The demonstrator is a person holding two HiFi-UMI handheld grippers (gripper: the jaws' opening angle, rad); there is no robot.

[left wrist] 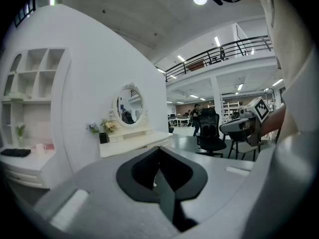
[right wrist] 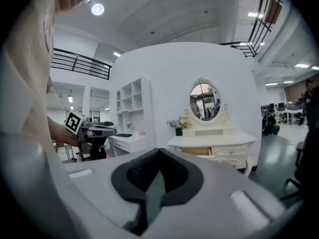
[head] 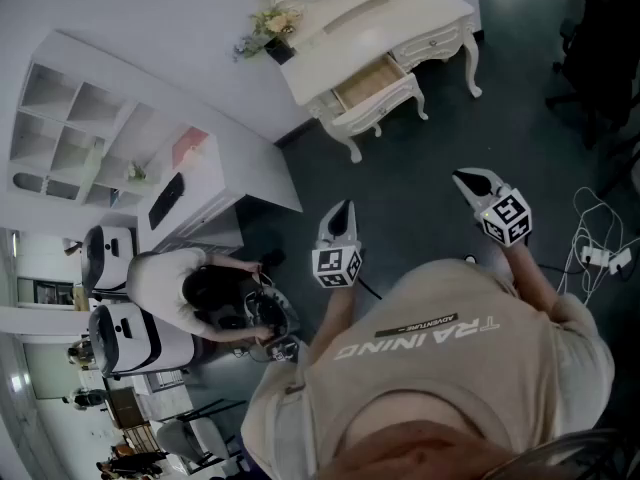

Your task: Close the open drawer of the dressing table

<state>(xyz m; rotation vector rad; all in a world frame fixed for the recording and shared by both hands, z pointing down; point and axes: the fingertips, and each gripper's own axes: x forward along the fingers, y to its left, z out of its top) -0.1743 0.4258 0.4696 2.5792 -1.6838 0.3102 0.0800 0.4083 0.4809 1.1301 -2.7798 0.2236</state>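
Left gripper (head: 343, 211) and right gripper (head: 468, 180): jaws pressed together, nothing held, both raised over the dark floor (head: 410, 173). The dressing table (head: 385, 23) stands far ahead. Its left drawer (head: 372, 81) is pulled out, well apart from both grippers.

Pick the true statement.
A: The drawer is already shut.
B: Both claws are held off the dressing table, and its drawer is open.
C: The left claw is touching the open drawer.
B: in the head view the left claw and the right claw hang over the dark floor, apart from the dressing table, whose drawer stands pulled out.
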